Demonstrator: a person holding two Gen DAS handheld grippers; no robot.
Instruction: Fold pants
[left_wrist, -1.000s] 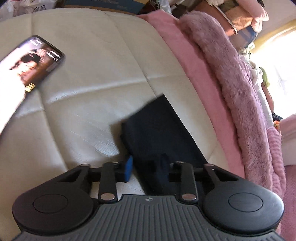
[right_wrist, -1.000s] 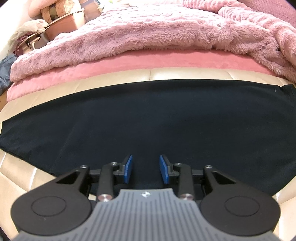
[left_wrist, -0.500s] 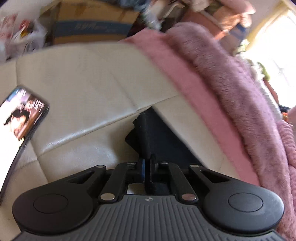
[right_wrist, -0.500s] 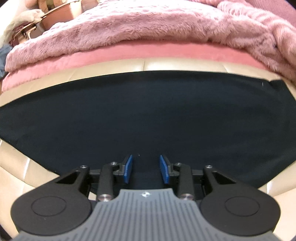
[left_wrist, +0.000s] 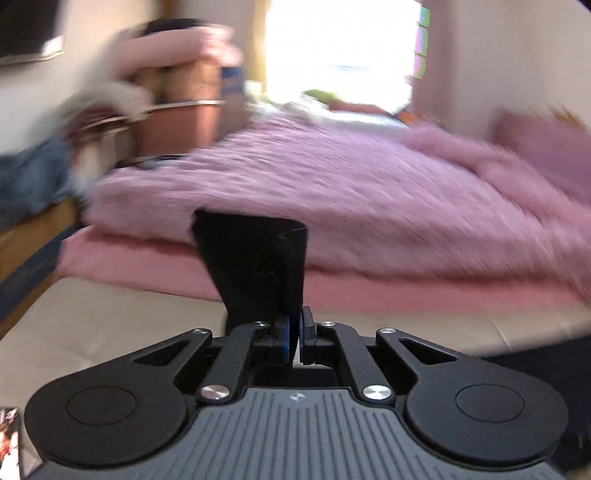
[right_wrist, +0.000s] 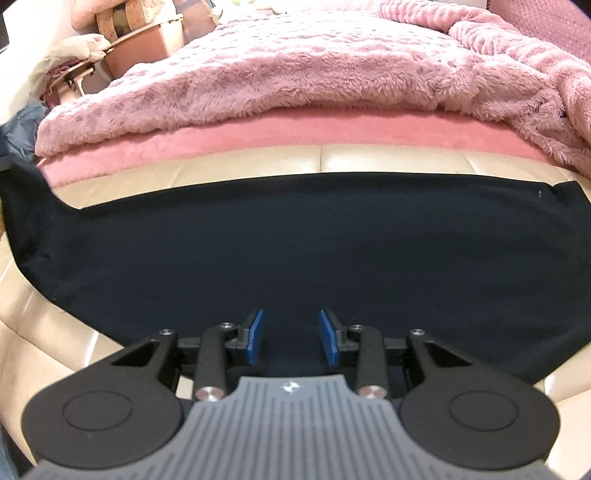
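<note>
The dark navy pants (right_wrist: 295, 236) lie spread across a cream leather cushion (right_wrist: 369, 158). In the left wrist view my left gripper (left_wrist: 294, 325) is shut on one end of the pants (left_wrist: 255, 266), which stands up from the pads as a dark flap in the air. That lifted end shows at the far left of the right wrist view (right_wrist: 22, 206). My right gripper (right_wrist: 291, 332) is low over the middle of the pants near their front edge. Its blue pads are apart and its jaws are closing slightly, with fabric below the gap and nothing gripped.
A fluffy pink blanket (right_wrist: 295, 74) over a pink sheet (right_wrist: 295, 133) runs along the cushion's far side. Boxes and clutter (right_wrist: 144, 44) stand at the back left. A phone (left_wrist: 9, 439) with a lit screen lies at the lower left of the left wrist view.
My left gripper shut on the pants' end, then rose, rolled and swung round with it, lifting that end off the cushion. The right gripper has barely moved.
</note>
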